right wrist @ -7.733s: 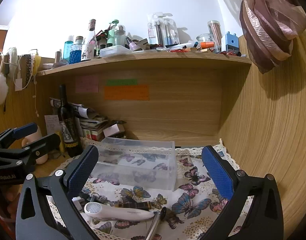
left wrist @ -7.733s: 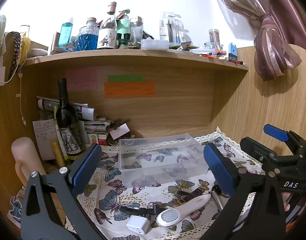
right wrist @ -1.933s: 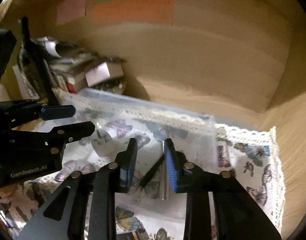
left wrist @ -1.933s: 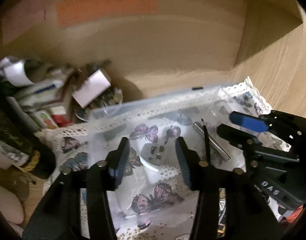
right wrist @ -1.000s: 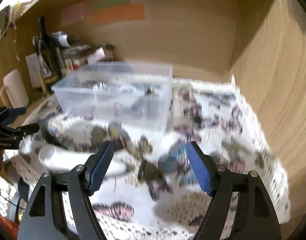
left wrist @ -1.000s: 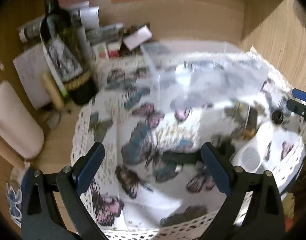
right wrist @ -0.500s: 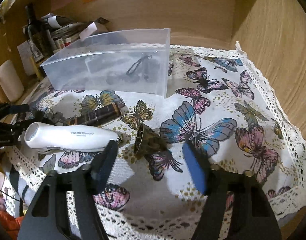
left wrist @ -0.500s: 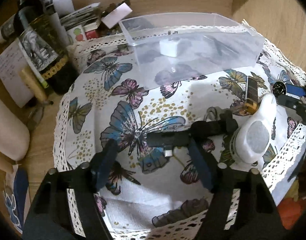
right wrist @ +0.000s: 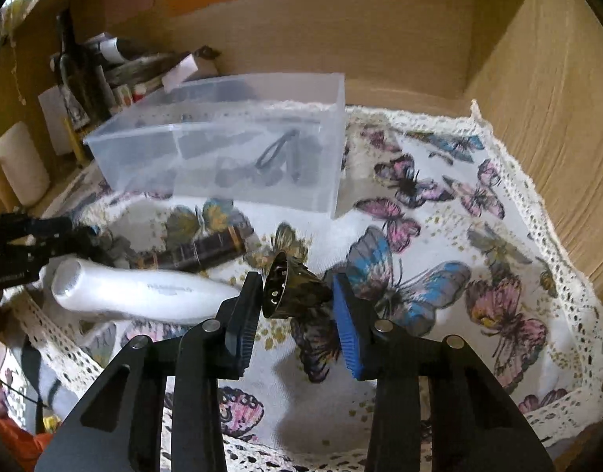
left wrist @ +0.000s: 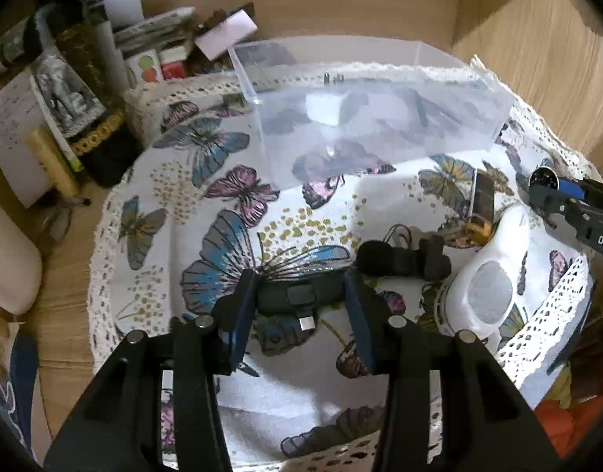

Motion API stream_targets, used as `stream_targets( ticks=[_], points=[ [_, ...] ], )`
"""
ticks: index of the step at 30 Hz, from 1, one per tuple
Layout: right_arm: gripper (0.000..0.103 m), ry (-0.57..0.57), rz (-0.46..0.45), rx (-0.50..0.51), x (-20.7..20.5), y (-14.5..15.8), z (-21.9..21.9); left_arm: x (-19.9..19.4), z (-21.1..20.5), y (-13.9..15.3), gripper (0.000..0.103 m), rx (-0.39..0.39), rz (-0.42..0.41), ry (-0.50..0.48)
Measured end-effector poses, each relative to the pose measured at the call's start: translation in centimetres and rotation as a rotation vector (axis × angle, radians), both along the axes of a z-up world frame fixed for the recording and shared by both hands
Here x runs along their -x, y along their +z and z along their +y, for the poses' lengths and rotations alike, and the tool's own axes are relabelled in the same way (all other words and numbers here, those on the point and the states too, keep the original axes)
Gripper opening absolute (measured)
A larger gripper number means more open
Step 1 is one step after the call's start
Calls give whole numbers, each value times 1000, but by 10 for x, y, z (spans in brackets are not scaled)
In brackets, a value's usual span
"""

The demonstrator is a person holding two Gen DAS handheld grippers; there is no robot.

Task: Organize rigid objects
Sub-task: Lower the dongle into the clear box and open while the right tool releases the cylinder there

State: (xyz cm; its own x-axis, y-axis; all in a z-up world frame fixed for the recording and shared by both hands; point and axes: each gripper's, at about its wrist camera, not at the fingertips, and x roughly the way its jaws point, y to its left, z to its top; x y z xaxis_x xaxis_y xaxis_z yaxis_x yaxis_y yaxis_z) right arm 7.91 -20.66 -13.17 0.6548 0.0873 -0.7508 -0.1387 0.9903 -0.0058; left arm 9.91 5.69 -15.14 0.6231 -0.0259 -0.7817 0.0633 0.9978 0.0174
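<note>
Both tools have narrowed since half a second ago. Left tool [left wrist: 299, 306] now clamps the black adapter [left wrist: 289, 295] on the butterfly cloth [left wrist: 152, 259]. Right tool [right wrist: 297, 306] pinches the dark cone nozzle [right wrist: 289, 287], near the clear bin [right wrist: 222, 145] on the desk.

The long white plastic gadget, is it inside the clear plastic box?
No, the long white plastic gadget lies on the butterfly cloth in front of the clear plastic box.
</note>
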Motion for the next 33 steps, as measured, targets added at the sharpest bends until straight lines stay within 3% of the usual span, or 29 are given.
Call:
stream_targets(
  ticks=[9,19,26,33],
  points=[
    [33,-12,-133,-58,-19,41,3,4,16,54,44,36,-167,57],
    [33,66,-291,-72,-36,97,31,-19,17,111,45,46,-328,86],
    [33,93,-291,-52,-64,106,44,-54,9,116,44,62,-323,72],
    [33,88,-197,-52,-106,84,50,-92,0,92,44,78,-215,30]
  ],
)
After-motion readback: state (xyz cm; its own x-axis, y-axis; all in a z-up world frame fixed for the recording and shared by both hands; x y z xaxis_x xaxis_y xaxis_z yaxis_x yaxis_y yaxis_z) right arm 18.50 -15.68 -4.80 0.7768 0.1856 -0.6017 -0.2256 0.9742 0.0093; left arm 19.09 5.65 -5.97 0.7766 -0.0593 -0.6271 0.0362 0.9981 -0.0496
